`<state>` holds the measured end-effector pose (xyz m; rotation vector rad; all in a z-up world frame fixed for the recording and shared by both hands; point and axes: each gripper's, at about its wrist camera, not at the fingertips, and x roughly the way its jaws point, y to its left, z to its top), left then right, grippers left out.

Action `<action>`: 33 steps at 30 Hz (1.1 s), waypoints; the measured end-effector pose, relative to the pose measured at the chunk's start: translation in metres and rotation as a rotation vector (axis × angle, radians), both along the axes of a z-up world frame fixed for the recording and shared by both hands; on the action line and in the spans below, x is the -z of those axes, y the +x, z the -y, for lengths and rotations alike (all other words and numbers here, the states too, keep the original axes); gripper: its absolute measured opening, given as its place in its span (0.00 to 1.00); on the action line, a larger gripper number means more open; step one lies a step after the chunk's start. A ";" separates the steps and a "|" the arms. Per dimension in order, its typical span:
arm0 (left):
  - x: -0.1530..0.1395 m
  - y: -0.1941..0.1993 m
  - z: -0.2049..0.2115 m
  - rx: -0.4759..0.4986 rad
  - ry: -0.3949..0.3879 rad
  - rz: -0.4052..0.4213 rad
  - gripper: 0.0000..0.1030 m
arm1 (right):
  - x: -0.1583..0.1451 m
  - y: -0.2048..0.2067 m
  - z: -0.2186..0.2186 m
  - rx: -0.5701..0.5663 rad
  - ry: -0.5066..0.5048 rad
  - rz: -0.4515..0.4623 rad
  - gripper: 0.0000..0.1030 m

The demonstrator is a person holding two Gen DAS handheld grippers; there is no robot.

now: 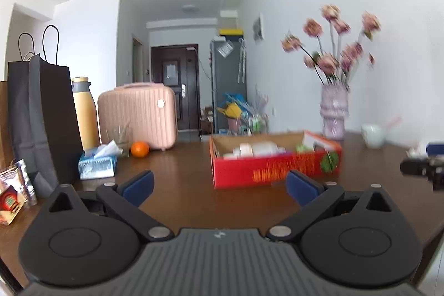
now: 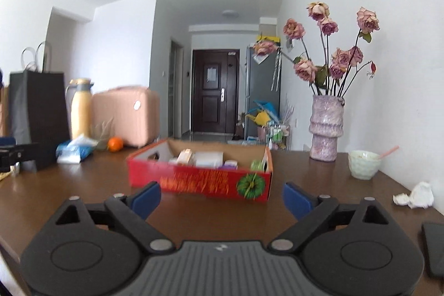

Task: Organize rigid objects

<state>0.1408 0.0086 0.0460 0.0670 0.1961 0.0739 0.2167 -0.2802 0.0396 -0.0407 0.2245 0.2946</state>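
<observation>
Left claw [image 1: 219,186]: gaping wide, gripping nothing.
Right claw [image 2: 221,197]: standing spread apart, empty.
Red box [image 2: 199,181]: sitting on the table [image 2: 83,199] just ahead of both claws, holding small packages.

walls: white [image 2: 360,4]
far end: dark door [image 2: 215,90], grey fridge [image 2: 262,79] to its right
table: brown wood [image 2: 83,190]

Red box [image 1: 274,171] as landmark: print on its front face smeared, unreadable in both wrist views. Contents inside the red box mostly hidden by its walls; only pale tops show, kinds unclear. Left of the red box, black bag [image 1: 41,113] blurred in right view. Right of it, dark flat object [image 2: 434,248] cut by frame edge. Black device [image 1: 424,171] right of box, cropped, unidentifiable
</observation>
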 end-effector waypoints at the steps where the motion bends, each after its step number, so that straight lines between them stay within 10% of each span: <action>1: 0.006 -0.013 0.001 -0.011 0.001 -0.007 1.00 | 0.005 -0.015 0.001 0.003 0.002 -0.007 0.94; 11: 0.024 -0.079 0.009 0.007 -0.003 0.018 1.00 | 0.039 -0.123 -0.009 0.022 0.141 0.017 0.99; 33: 0.031 -0.073 0.009 0.028 -0.017 -0.018 1.00 | 0.035 -0.117 -0.018 0.005 0.119 0.010 1.00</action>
